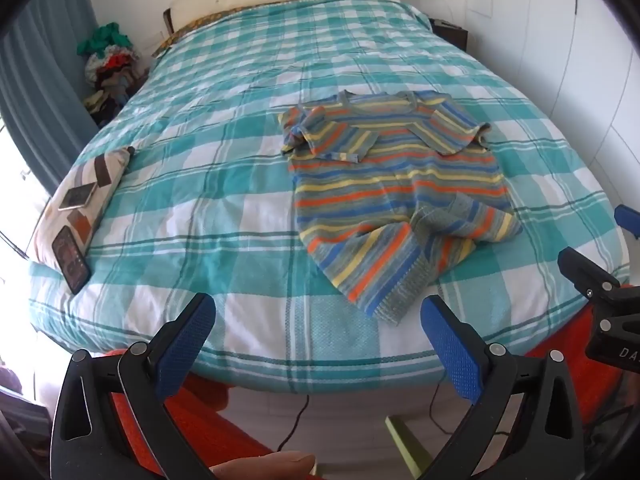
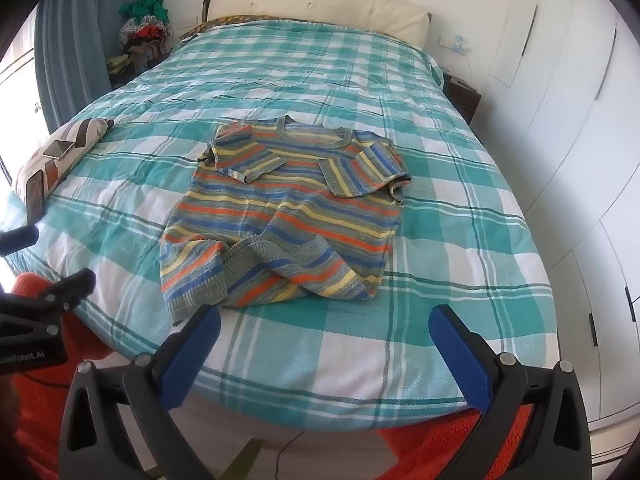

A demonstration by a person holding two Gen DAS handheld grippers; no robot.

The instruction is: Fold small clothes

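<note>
Lying spread on the checked teal-and-white bedspread, the striped sweater sits ahead of both grippers, with both sleeves folded in across its chest and its hem end rumpled and doubled over nearest the fingers. The left gripper hovers at the foot of the bed with its blue pads spread wide and released, holding nothing; the sweater's hem lies just beyond and between them, nearer the right-hand finger. The right gripper is likewise spread wide and empty, and the sweater's hem lies just past its left-hand finger, apart from the pad. Far off to the left of both sets of fingers, a patterned pillow carries two phones at the bed's edge.
</note>
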